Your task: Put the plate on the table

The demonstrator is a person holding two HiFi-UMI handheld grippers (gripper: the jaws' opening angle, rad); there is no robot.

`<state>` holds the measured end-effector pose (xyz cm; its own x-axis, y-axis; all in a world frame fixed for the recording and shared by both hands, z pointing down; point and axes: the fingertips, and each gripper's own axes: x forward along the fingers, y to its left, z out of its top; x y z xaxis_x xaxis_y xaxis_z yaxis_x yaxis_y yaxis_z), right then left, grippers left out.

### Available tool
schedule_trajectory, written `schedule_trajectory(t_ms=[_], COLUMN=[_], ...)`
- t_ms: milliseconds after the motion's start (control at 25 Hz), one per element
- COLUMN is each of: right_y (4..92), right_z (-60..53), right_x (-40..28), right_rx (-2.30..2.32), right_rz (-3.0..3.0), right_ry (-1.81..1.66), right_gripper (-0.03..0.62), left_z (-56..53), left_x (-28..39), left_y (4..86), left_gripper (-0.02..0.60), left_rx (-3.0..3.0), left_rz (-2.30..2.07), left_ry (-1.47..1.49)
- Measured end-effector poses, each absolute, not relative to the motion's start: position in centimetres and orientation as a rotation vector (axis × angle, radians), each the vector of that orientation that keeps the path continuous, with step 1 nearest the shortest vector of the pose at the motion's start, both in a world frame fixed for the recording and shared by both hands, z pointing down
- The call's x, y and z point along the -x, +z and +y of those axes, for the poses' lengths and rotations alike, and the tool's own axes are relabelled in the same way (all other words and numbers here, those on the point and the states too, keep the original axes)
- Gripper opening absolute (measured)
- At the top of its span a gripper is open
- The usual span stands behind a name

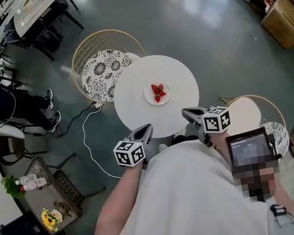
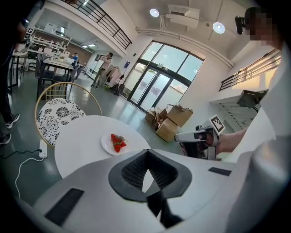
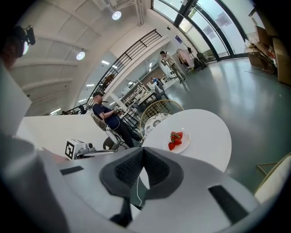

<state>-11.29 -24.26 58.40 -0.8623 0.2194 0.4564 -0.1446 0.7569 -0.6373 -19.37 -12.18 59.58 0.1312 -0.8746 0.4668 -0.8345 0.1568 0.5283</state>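
While the hall around is wide, with a grey polished floor (image 1: 203, 17), stacked brown cardboard boxes (image 1: 280, 15) at its far right and a round wire-framed chair with a black-and-white patterned cushion (image 1: 107, 66) tucked against the far left of the round white bench (image 1: 128, 103), the matter is settled at the middle of that bench. The small round white plate of red strawberries (image 1: 157, 93) already sits flat there, well in from every edge, so the placing looks done. It lies straight ahead of the person, between the two tools. Being round, it has no long axis to favour. The left hand-held gripper (image 1: 147, 129) and the right hand-held gripper (image 1: 188, 113) hang at the near rim, about equally far from the plate. Each has its jaws pressed together on nothing.
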Motion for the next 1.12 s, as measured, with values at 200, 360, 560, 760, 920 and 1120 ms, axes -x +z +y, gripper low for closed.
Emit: schedule_trajectory(t_ms=[200, 360, 560, 760, 920, 1120], right_y=[58.3, 58.4, 58.7, 58.6, 58.3, 58.9], right_z=[-22.2, -21.2, -20.3, -19.2, -18.6, -17.2], right_x=[9.3, 8.3, 7.3, 7.8, 7.5, 7.3], right_rx=[0.058, 0.043, 0.009, 0.015, 0.002, -0.002], right_rz=[-2.455, -2.460, -2.466, -2.469, -2.470, -2.444], right_ry=[0.928, 0.933, 0.950, 0.929, 0.923, 0.890], right_gripper=[0.005, 0.005, 0.005, 0.005, 0.005, 0.005], left_z=[-10.6, -9.9, -9.3, -8.4, -7.9, -6.5], left_x=[18.1, 17.5, 16.3, 16.7, 16.4, 16.4], left_y=[59.6, 59.5, 59.3, 59.2, 59.7, 59.8], left_gripper=[0.005, 0.005, 0.005, 0.005, 0.005, 0.005], left_rx=[-1.670, -1.684, -1.723, -1.728, -1.722, -1.718], left_rz=[-1.668, -1.654, -1.624, -1.628, -1.617, -1.621], left_ry=[-0.067, -0.064, -0.049, -0.050, -0.040, -0.058])
